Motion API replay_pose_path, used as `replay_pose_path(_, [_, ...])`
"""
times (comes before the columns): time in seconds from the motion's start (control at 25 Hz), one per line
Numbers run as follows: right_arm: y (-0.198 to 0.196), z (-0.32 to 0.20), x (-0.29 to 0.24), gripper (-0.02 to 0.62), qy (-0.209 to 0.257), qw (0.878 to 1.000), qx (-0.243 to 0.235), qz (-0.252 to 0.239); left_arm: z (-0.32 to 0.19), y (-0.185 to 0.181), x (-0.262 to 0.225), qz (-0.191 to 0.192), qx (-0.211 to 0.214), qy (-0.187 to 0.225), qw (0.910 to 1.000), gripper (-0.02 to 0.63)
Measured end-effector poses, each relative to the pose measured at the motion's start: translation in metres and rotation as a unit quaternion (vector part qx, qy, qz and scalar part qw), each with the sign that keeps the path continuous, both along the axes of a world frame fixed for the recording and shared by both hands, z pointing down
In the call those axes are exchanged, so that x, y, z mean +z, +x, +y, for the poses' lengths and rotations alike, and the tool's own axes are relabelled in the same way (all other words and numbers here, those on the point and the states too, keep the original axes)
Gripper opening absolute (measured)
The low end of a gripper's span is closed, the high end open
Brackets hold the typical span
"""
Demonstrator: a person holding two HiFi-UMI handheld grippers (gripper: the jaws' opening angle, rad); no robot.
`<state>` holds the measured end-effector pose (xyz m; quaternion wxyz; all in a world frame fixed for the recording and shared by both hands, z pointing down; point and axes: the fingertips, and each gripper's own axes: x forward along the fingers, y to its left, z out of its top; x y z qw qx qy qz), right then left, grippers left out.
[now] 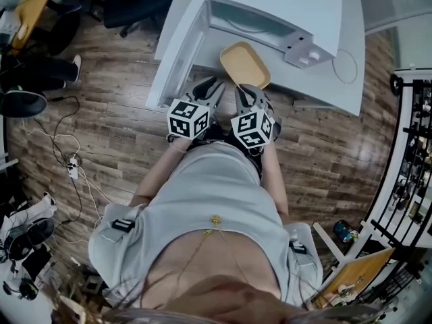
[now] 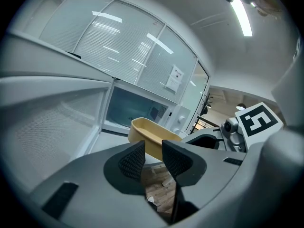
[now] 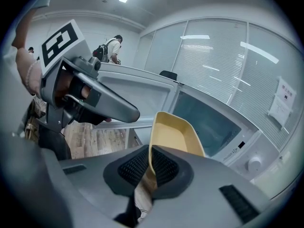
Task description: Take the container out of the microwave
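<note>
while the right tool (image 3: 149,161) pinched the near wall of the tan container (image 3: 175,129), its jaws stood almost together, with only that thin rim caught between the ribbed pads. the container showed an empty inside and sat outside the microwave (image 1: 283,9), just in front of the open cavity. whether its bottom rested on anything could not be told. in the head view it lay at 12 o'clock from the right tool's tips, with the cavity beyond it at 12 to 1 o'clock. the microwave's door (image 1: 177,49) stood swung open at 9 o'clock of the container. the left tool (image 2: 153,150) was just beside the right one, at its 9 o'clock. its jaws stood a narrow way apart with nothing pressed between the pads, and the container's end showed just past them, apart from the pads. the microwave sat on a white counter (image 1: 345,90). a wood-plank floor (image 1: 101,133) spread from 6 to 9 o'clock in the head view.
</note>
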<state>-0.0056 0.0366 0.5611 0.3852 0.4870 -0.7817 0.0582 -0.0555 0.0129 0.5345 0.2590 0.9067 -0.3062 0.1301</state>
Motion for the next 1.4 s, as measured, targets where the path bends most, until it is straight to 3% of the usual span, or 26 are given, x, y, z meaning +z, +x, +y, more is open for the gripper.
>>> replay_pose_path(1.4, [-0.0023, 0.0002, 0.0046, 0.032, -0.017, 1.0, -0.006, 0.0, 0.0032, 0.0013, 0.0047, -0.003, 0.009, -0.008, 0.9999, 0.127])
